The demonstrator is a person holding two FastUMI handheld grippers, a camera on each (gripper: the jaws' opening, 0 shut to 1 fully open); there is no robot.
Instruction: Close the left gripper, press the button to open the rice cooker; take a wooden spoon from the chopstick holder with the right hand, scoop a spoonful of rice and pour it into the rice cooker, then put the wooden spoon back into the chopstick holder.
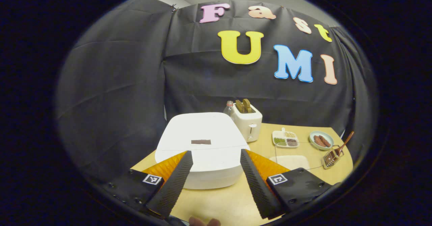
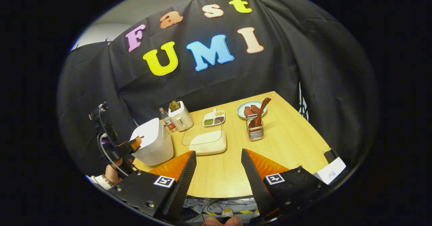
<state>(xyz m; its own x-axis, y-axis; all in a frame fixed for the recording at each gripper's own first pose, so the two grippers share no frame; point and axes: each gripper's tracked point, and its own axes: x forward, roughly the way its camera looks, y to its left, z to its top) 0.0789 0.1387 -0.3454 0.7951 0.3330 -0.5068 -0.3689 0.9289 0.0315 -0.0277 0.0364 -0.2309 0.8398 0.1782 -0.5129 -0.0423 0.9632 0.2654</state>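
White rice cooker lid down; L tongs wide before it. R tongs wide, wooden spoon in chopstick holder.

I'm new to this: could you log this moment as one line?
stage: start | rice cooker: lid shut | left gripper: open | right gripper: open | wooden spoon: in chopstick holder

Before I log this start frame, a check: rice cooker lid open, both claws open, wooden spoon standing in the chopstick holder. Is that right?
Not quite: the rice cooker lid is shut, its flat white top down, as the left gripper view shows. The rest holds: the left claw and the right claw are open, and the wooden spoon stands in the chopstick holder in the right gripper view.
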